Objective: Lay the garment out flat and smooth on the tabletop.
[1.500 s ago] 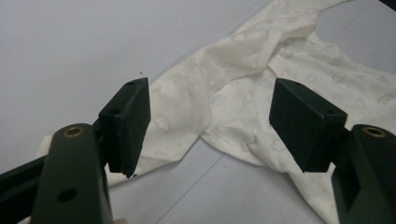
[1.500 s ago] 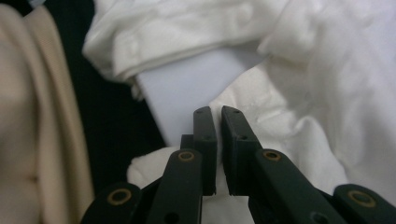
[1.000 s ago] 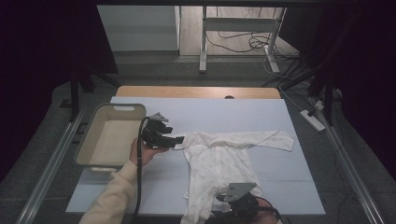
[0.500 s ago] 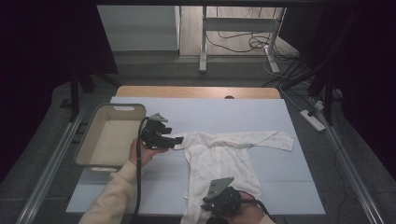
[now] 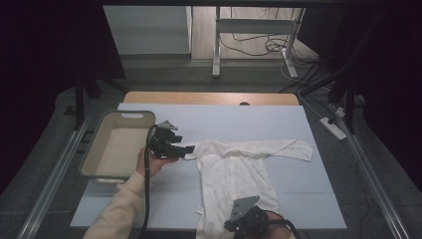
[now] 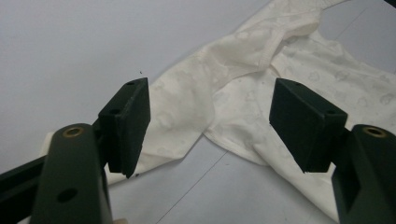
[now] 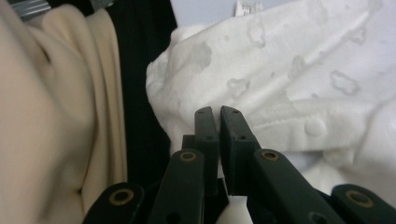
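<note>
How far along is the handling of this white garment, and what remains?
Early stage. Done: the white garment lies spread flat on the table. In hand: the right gripper has just closed its jaws at the bottom hem, though cloth between them is not clear; the left gripper stands open over one sleeve, not gripping. Left: no fold shows yet, and the bin holds nothing.

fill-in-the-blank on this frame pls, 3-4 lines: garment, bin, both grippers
1. The white garment lies spread on the light blue ____.
2. The left gripper has its fingers ____ over a sleeve.
3. The right gripper, at the garment's bottom edge, has its fingers ____.
4. The beige bin sits to the ____ of the garment in the high view.

Missing words: mat; open; shut; left
</note>
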`<state>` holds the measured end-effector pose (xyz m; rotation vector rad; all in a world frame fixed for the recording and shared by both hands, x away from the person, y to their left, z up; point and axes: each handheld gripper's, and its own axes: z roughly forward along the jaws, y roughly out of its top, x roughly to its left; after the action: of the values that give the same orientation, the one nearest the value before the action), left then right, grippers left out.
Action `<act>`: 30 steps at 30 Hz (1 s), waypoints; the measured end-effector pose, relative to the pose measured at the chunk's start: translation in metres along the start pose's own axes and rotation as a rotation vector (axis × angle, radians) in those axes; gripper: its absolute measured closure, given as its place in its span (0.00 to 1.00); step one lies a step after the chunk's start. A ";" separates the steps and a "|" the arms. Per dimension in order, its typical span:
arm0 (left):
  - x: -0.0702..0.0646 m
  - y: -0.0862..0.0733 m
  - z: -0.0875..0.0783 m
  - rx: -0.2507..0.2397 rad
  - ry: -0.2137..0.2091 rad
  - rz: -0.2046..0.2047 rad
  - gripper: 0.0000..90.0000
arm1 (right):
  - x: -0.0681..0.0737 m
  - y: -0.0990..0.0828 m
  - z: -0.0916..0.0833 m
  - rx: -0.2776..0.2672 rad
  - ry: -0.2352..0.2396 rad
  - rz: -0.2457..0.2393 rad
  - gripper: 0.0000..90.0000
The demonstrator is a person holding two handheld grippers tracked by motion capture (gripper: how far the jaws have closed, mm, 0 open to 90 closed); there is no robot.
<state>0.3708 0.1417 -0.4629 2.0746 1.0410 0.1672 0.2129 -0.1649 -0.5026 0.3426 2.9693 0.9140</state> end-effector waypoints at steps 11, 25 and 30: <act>-0.001 0.001 0.001 0.003 0.000 0.002 0.33 | 0.000 0.007 -0.006 -0.123 -0.022 0.007 0.69; -0.001 0.000 0.002 0.001 -0.002 0.002 0.33 | -0.001 0.059 0.054 -0.061 0.052 -0.076 0.61; -0.001 0.000 0.001 -0.001 0.004 0.000 0.33 | -0.002 0.057 0.059 -0.036 0.045 -0.078 0.60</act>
<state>0.3707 0.1405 -0.4631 2.0739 1.0427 0.1720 0.2313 -0.0868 -0.5195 0.2063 2.9782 0.9786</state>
